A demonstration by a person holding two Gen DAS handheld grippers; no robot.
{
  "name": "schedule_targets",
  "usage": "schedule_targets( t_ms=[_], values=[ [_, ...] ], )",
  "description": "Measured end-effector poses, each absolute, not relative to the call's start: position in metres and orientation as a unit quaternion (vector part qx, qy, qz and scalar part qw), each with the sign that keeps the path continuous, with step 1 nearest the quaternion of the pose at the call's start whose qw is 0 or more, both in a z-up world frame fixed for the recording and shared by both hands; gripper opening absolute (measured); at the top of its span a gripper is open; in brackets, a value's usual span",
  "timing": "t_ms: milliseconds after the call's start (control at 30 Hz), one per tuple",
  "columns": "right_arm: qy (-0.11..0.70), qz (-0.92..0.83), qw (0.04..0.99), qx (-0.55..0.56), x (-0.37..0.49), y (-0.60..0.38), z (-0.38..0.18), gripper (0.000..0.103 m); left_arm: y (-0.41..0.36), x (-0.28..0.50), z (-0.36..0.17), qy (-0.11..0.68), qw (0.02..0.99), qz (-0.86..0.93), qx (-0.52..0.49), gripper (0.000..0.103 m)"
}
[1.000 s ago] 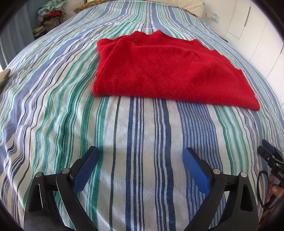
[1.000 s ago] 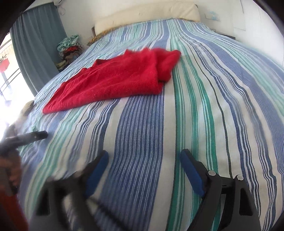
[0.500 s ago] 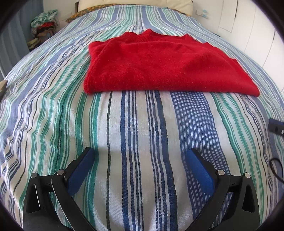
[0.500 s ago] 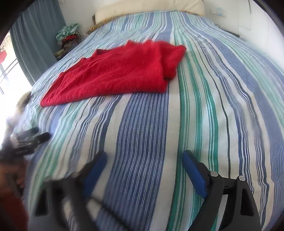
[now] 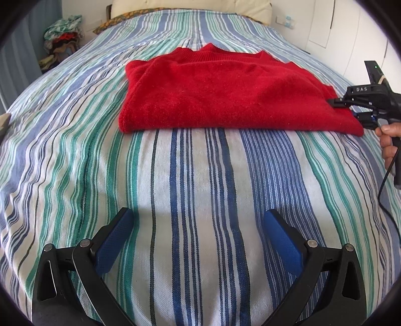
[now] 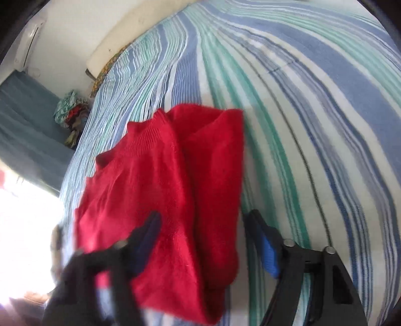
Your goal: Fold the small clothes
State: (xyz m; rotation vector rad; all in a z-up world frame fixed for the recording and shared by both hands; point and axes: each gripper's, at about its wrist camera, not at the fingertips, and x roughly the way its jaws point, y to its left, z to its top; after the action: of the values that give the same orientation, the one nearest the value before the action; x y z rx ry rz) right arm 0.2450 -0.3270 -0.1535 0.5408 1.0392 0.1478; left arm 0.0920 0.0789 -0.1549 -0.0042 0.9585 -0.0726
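The bed (image 5: 195, 180) before me wore a striped cover (image 5: 75, 140) in blue, green and white, its lines running away toward the headboard end. A cream pillow (image 5: 190, 7) lay across the far end, with a patterned cushion edge (image 5: 117, 20) just below it. Beside the bed, on my left, a heap of mixed clothes (image 5: 62, 37) sat against a grey-blue curtain (image 6: 27, 125). White cupboard doors (image 5: 351, 32) stood to my right.
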Motion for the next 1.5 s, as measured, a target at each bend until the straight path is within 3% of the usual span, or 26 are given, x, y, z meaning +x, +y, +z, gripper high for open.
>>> schedule_targets(
  t_ms=[33,67,200,400,567,633,700,867,1033,1100,1133,1333,1500],
  values=[
    [0.493,0.069,0.835,0.234,0.247,-0.318,-0.154,0.023,0.079,0.092,-0.155,0.461,0.887,-0.035,-0.003,0.103],
    [0.493,0.067,0.836,0.23,0.248,-0.314,-0.152,0.012,0.08,0.091,-0.155,0.461,0.887,-0.036,-0.003,0.103],
    [0.455,0.064,0.848,0.264,0.246,-0.308,-0.118,0.011,0.081,0.092,-0.155,0.461,0.886,-0.037,-0.006,0.103],
    [0.435,0.158,0.867,0.183,0.278,-0.192,-0.04,0.011,0.08,0.094,-0.155,0.462,0.886,-0.036,-0.005,0.103],
    [0.464,0.225,0.853,0.088,0.285,-0.049,-0.054,0.011,0.082,0.094,-0.154,0.461,0.886,-0.04,-0.006,0.103],
    [0.498,0.252,0.826,0.07,0.283,-0.006,-0.08,0.019,0.083,0.093,-0.154,0.46,0.887,-0.041,-0.008,0.102],
    [0.562,0.296,0.766,0.098,0.286,0.018,-0.111,0.042,0.086,0.092,-0.153,0.458,0.888,-0.043,-0.016,0.102],
    [0.527,0.382,0.735,0.188,0.268,-0.008,-0.095,0.05,0.087,0.09,-0.154,0.458,0.888,-0.042,-0.011,0.103],
    [0.506,0.334,0.781,0.15,0.262,-0.064,-0.074,0.047,0.092,0.089,-0.153,0.457,0.888,-0.048,-0.019,0.103],
    [0.528,0.309,0.781,0.124,0.26,-0.075,-0.089,0.019,0.096,0.087,-0.151,0.457,0.887,-0.053,-0.027,0.103],
    [0.538,0.301,0.778,0.117,0.258,-0.076,-0.099,0.016,0.097,0.085,-0.15,0.46,0.886,-0.055,-0.029,0.103],
    [0.575,0.371,0.725,0.076,0.226,-0.01,-0.156,0.015,0.097,0.065,-0.15,0.461,0.886,-0.056,-0.006,0.102],
    [0.552,0.397,0.731,0.056,0.209,-0.007,-0.143,0.015,0.1,0.064,-0.151,0.458,0.887,-0.059,-0.016,0.103]
  ],
)
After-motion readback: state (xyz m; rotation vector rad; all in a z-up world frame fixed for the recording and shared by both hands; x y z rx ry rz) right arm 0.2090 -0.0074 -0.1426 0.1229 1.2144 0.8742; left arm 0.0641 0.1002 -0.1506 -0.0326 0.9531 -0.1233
